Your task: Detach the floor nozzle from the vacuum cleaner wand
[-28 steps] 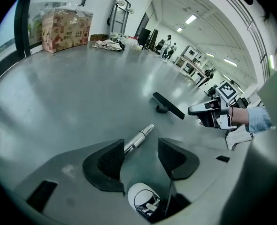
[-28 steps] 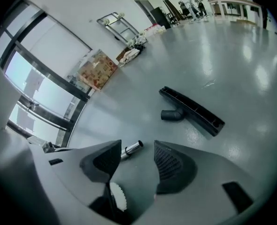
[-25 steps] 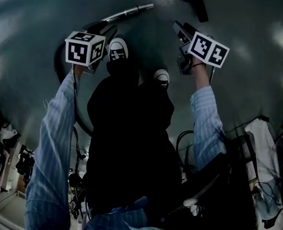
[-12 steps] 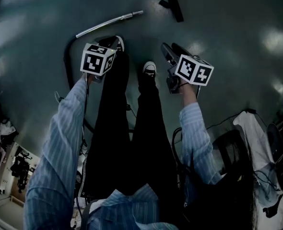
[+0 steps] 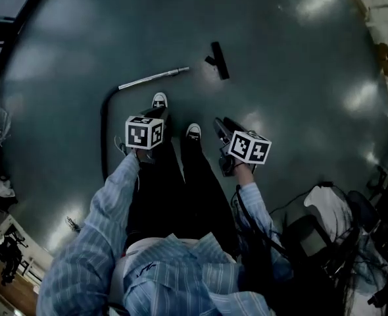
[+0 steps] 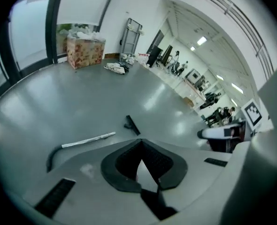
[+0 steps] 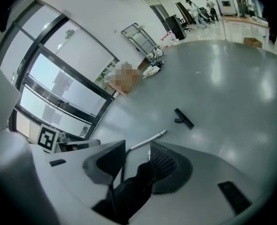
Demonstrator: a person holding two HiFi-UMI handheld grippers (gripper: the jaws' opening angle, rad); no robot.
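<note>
The black floor nozzle lies on the grey floor, apart from the silver wand, whose black hose curves away to the left. Both also show far below in the left gripper view, nozzle and wand, and in the right gripper view, nozzle and wand. My left gripper is shut on nothing, held high over my left shoe. My right gripper is open and empty; its jaws have just been closing. Only my trouser leg shows behind its gap.
A chair draped with white cloth and tangled cables sit at the lower right. A patterned box, a metal cart and a pile of rags stand by the far windows. People work at distant desks.
Both grippers have risen well away from the floor as I stood up. The wand and nozzle now look smaller and lie farther below, still in the same places.
</note>
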